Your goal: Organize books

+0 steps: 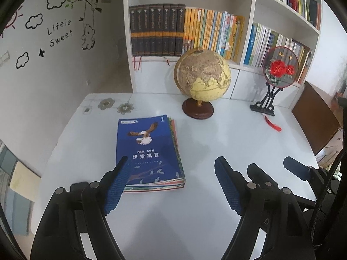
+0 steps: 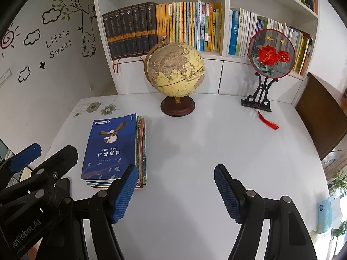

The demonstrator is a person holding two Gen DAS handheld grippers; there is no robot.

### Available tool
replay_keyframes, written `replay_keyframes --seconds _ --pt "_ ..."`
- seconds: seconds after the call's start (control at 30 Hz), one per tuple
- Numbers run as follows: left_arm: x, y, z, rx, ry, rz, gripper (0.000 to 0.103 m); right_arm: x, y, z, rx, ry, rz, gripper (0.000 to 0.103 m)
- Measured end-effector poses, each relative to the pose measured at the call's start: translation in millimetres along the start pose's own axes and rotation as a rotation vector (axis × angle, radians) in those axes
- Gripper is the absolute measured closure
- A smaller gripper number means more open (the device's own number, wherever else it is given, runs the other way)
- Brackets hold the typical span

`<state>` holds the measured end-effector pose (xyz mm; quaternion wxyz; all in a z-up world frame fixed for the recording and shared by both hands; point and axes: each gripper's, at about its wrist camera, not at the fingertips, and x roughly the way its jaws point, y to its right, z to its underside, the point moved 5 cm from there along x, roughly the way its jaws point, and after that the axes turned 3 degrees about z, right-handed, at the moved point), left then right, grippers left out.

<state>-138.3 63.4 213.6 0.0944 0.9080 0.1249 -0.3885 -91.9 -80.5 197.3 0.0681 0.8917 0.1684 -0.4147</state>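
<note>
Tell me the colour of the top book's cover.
Deep blue, with an eagle picture; top book shows best in the right wrist view.

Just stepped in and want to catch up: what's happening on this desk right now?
A person is tidying books with a hand-held gripper in each hand. A stack of thin books, blue cover on top, lies flat on the white desk before a globe. The left hand-held gripper and the right hand-held gripper are both open and hold nothing; the left one's finger overlaps the stack's near corner in its view.

A wall decal (image 1: 59, 33) reads "Lifeis Sweet"; the top blue book (image 2: 110, 149) carries the numeral "1"; the left gripper (image 2: 23, 234) housing shows "enRobot.AI"
</note>
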Motion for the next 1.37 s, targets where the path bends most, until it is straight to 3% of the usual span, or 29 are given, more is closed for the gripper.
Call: replay_keyframes --seconds 0.1,0.17,1.13,1.3,1.37 --pt "2 2 0 0.023 -0.015 -0.024 0.024 2 0 2 -0.004 -0.008 -0.002 0.032" --pt "3 1 -1 0.022 -0.018 -0.040 0.014 3 1 2 -0.010 -0.012 0.002 0.032" --pt "15 3 4 -0.041 -0.064 0.000 0.014 11 11 3 0.000 -0.034 -0.002 0.032" --pt "8 1 3 -0.028 0.007 -0.034 0.014 10 14 2 0.007 -0.026 -0.002 0.032" --pt "10 1 2 -0.023 -0.003 -0.034 0.013 10 16 2 0.017 -0.026 -0.001 0.032"
